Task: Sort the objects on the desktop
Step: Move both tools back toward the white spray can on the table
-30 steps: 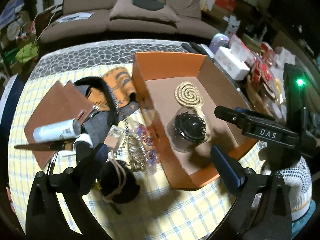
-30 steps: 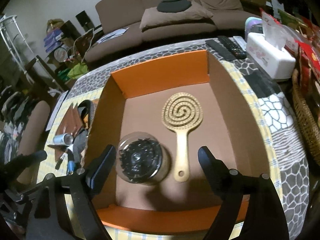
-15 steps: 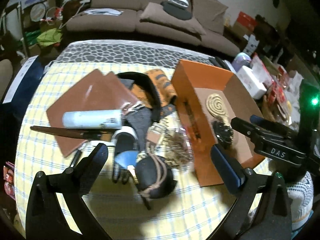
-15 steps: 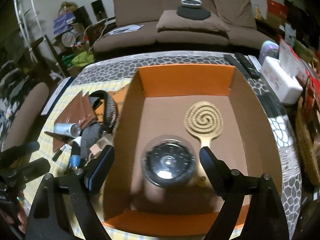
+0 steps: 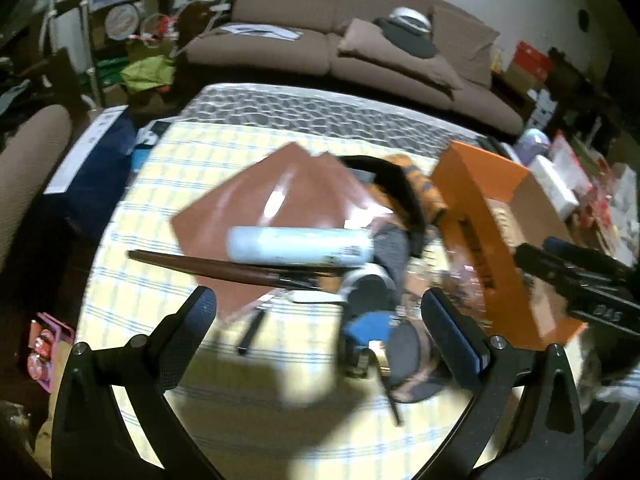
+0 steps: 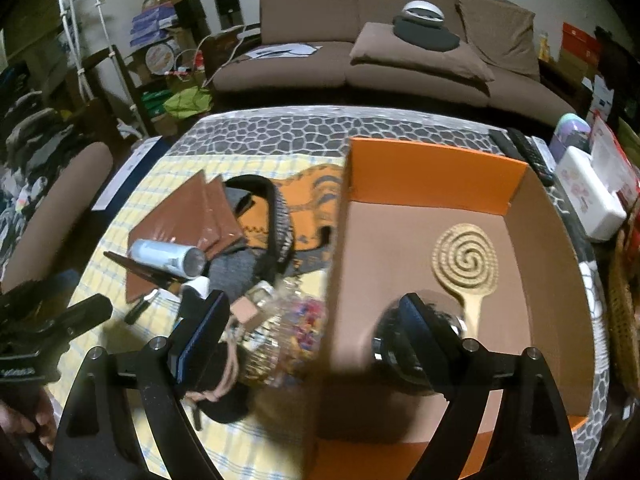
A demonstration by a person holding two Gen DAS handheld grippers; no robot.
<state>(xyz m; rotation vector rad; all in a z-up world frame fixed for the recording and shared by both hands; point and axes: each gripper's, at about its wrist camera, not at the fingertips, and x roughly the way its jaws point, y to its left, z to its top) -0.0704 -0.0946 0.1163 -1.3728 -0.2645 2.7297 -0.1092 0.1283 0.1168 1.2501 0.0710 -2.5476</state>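
**Over the cloth: both grippers gaping, nothing held**

On the checked cloth [image 5: 248, 380] a heap of small things is lying left of the orange box [image 6: 532, 184]. A pale tube [image 5: 300, 246] is resting across brown sheets [image 5: 280, 196], with a dark brush [image 5: 212, 268] lying just in front of it. A black band [image 6: 276, 208] is curving over a tiger-print cloth [image 6: 312, 192], and a grey cloth [image 6: 236, 272] is sitting under the tube's end. Nearer the camera, a clear bag of beads [image 6: 288, 320] and a black pouch [image 5: 412, 360] are lying close together; blur is hiding the smaller bits.

Inside the box, a spiral brush [image 6: 464, 264] is lying flat, and a clear jar [image 6: 440, 320] is standing just beside its handle.

Left gripper [image 5: 320, 316] is hanging wide above the heap's near edge, jaws empty. Right gripper [image 6: 316, 320] is standing wide astride the box's left wall, one finger [image 6: 200, 332] over the heap, the other in front of the jar, gripping nothing.
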